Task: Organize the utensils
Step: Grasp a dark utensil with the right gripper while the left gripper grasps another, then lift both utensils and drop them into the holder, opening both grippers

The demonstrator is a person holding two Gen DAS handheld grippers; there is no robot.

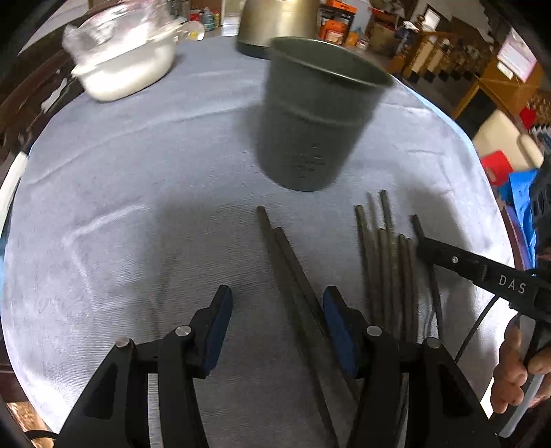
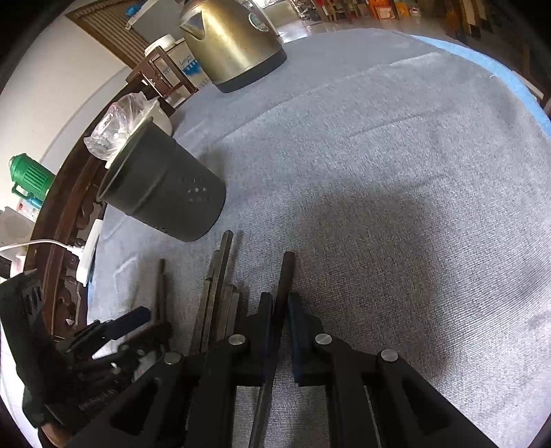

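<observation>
A dark grey perforated utensil cup stands upright on the cloth, empty as far as its mouth shows. My left gripper is open, and a pair of dark chopsticks lies between its blue pads, close to the right one. A bundle of several chopsticks lies to their right. At the bundle's right edge my right gripper is shut on a single chopstick. In the right wrist view the left gripper shows at lower left.
A brass-coloured kettle stands at the table's far side. A white bowl under plastic wrap sits at the far left. The grey-blue cloth covers the round table. A white power strip lies at its left rim. A hand holds the right gripper.
</observation>
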